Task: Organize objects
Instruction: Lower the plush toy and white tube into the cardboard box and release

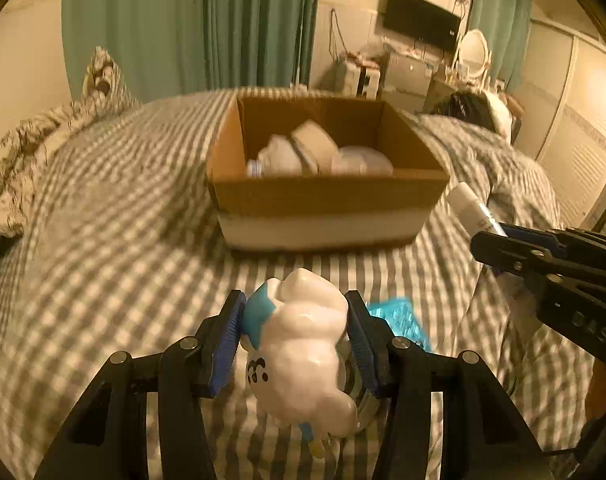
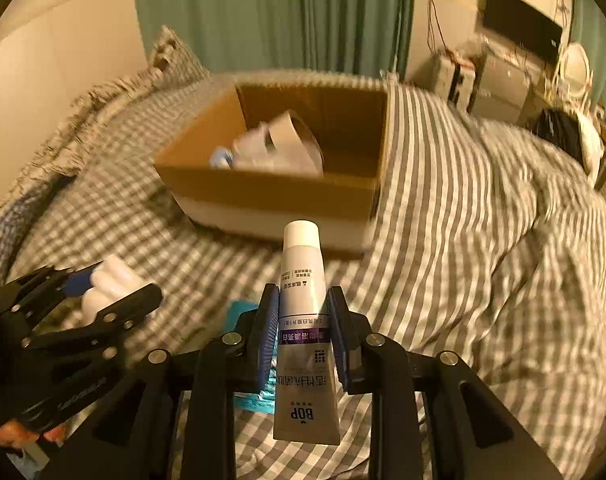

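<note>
Left gripper [image 1: 293,340] is clamped on a white glossy figurine [image 1: 303,356], right gripper [image 2: 303,340] on a BOP tube [image 2: 303,320], both lifted over the checked bed [image 1: 103,240], short of the cardboard box [image 1: 323,200]. Risks, as a judgement: the slick rounded figurine could squirt from the pads; the tube, pinched mid-body, could swing and clip the near wall.

A white squeeze tube with a purple band [image 2: 305,336] carries the only clearly readable brand: "BOP", printed in dark letters near its crimped end and seen upside down. Chinese characters run above it and across the band, too small to read. The black gripper body [image 1: 575,300] shows embossed lettering, illegible.
</note>
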